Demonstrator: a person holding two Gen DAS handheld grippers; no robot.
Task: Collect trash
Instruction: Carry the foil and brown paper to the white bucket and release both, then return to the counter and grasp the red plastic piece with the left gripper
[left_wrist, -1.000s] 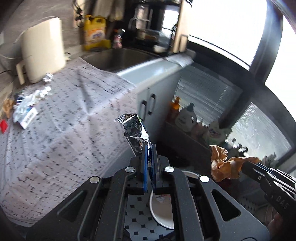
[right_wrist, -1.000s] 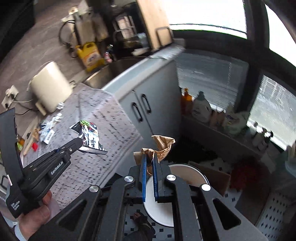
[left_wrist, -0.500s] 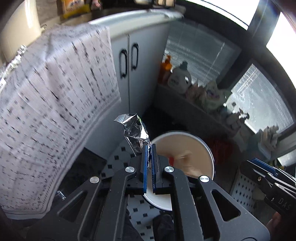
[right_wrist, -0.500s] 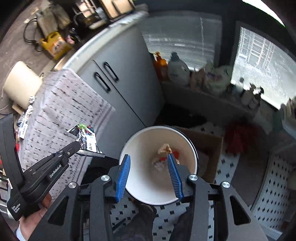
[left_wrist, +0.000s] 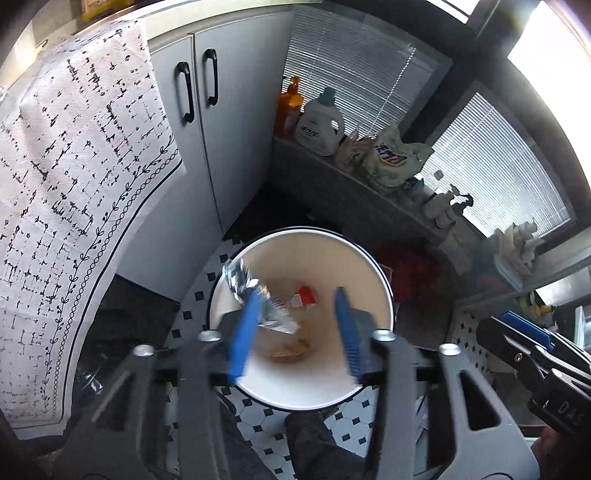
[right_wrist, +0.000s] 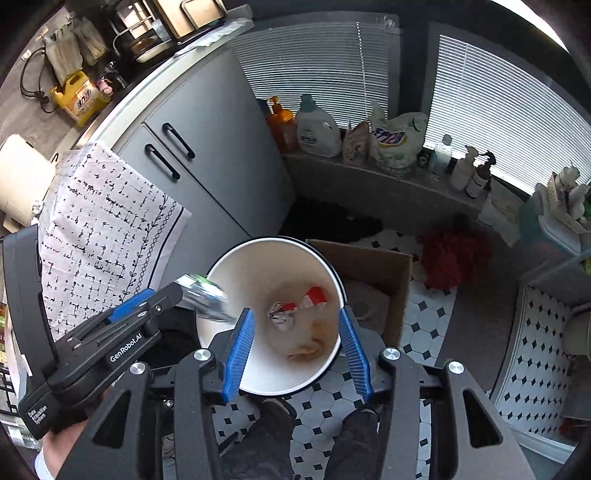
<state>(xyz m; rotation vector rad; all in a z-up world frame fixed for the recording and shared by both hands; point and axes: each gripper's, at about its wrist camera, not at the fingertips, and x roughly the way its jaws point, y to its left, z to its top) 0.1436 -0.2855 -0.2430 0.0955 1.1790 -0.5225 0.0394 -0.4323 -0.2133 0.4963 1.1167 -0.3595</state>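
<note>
Both grippers hang over the white bin (left_wrist: 380, 280) on the tiled floor (right_wrist: 424, 325). The left gripper (left_wrist: 295, 328) has its jaws spread wide; the foil wrapper (left_wrist: 255, 295) is blurred against the left finger (left_wrist: 243, 332), above the bin's mouth, so contact cannot be told. The right gripper (right_wrist: 295, 354) is spread wide too, holding nothing. Brown paper (right_wrist: 306, 349) and a red scrap (right_wrist: 314, 295) lie at the bin's bottom.

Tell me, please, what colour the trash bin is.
White bin with a dark rim, clearest in the right wrist view.
</note>
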